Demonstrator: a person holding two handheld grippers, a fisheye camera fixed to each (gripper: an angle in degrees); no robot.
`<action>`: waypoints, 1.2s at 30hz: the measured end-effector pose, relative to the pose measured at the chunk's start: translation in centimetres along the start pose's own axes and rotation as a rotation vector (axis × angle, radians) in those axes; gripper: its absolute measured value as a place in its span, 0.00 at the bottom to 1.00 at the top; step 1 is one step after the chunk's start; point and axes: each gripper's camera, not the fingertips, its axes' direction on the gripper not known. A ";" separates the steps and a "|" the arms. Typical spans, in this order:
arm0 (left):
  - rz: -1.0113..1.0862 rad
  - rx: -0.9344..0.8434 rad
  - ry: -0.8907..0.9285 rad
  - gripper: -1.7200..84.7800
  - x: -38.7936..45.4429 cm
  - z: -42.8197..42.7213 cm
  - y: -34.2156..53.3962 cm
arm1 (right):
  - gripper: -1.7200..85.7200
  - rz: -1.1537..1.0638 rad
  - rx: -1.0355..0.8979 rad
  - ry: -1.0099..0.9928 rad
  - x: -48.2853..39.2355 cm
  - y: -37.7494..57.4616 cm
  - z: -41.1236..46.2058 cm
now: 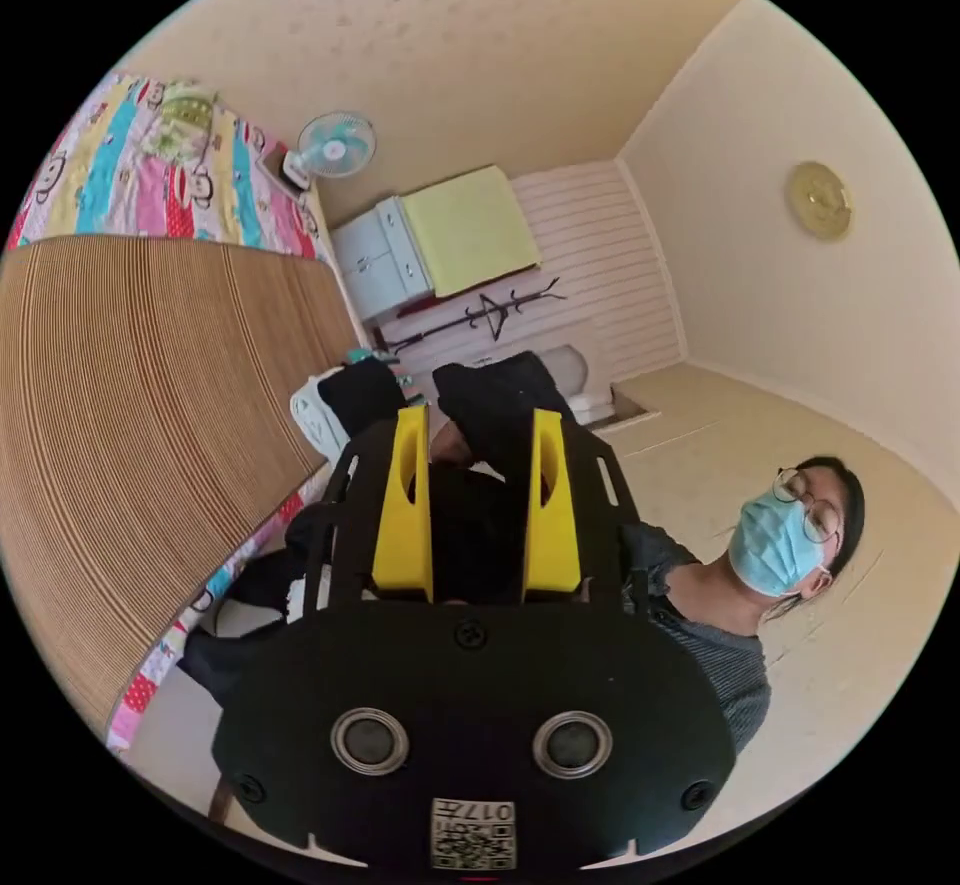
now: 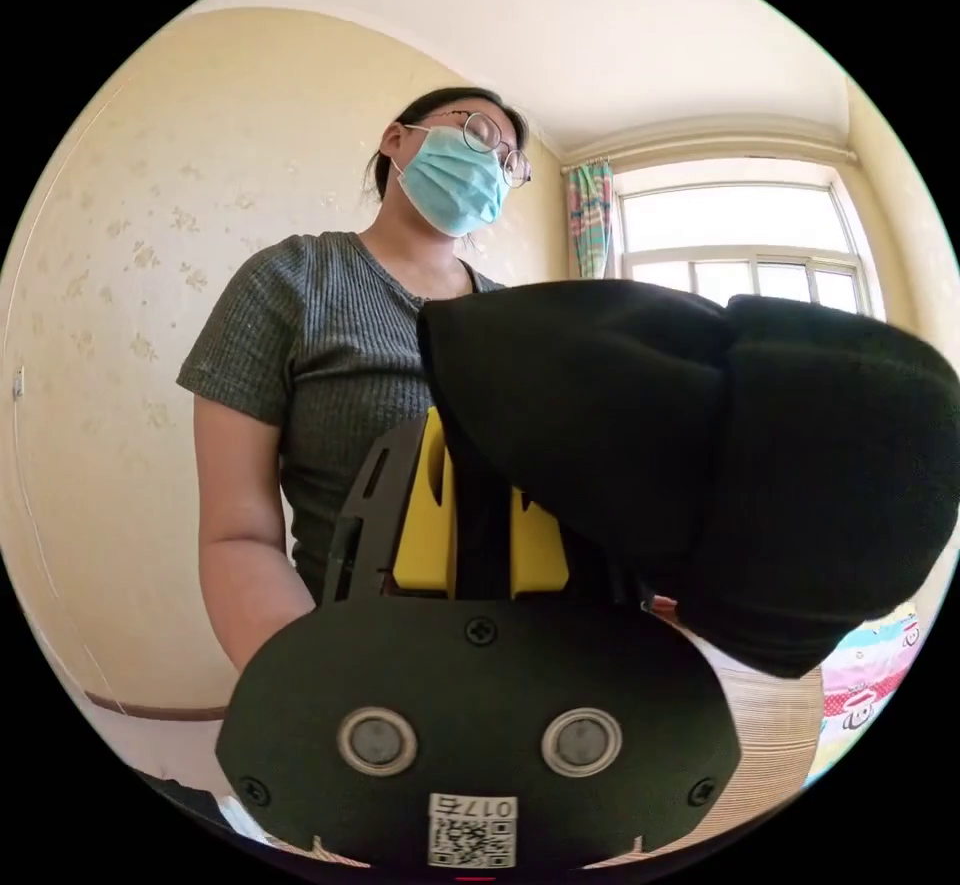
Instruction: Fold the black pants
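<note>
The black pants [image 1: 478, 525] run up between the yellow jaws of my left gripper [image 1: 478, 425], which is shut on the cloth; a fold of it sticks out past the tips. In the right gripper view the black pants [image 2: 700, 455] bulge in a thick bundle over the jaws. My right gripper [image 2: 478, 485] is shut on that cloth, and the bundle hides the tips of its jaws. Both grippers are raised and tilted upward, toward the ceiling and walls.
A bed with a woven straw mat [image 1: 150, 405] and a colourful cartoon sheet [image 1: 130, 175] lies beside the left gripper. A person in a grey ribbed top [image 2: 320, 365] stands close behind. A fan [image 1: 335, 147], a cabinet [image 1: 380, 260] and a window [image 2: 740, 235] line the walls.
</note>
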 end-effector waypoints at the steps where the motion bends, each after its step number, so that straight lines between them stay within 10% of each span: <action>1: -0.044 -0.043 0.028 0.21 -1.6 0.7 -0.3 | 0.10 0.009 -0.046 -0.020 0.6 -0.4 1.2; 7: -0.025 -0.126 0.592 0.13 -9.2 6.7 0.7 | 0.11 0.074 -0.056 -0.022 2.1 0.5 2.8; 16: 0.510 0.283 0.165 0.10 -1.6 -1.7 6.0 | 0.13 0.904 -0.050 0.729 5.2 5.1 -2.8; 22: 0.505 0.348 -0.137 0.09 -3.5 4.6 7.6 | 0.11 0.900 0.046 1.096 1.9 3.2 -0.8; 27: 0.552 0.210 -0.300 0.09 -5.4 12.7 7.5 | 0.21 0.789 0.059 0.965 1.9 3.4 2.2; 32: 0.638 0.037 -0.329 0.10 -6.3 20.0 7.8 | 0.27 0.777 0.645 0.331 3.1 12.1 -3.8; 36: 0.627 -0.055 -0.315 0.10 -8.3 24.7 7.9 | 0.24 0.774 0.733 0.304 2.6 14.4 -4.0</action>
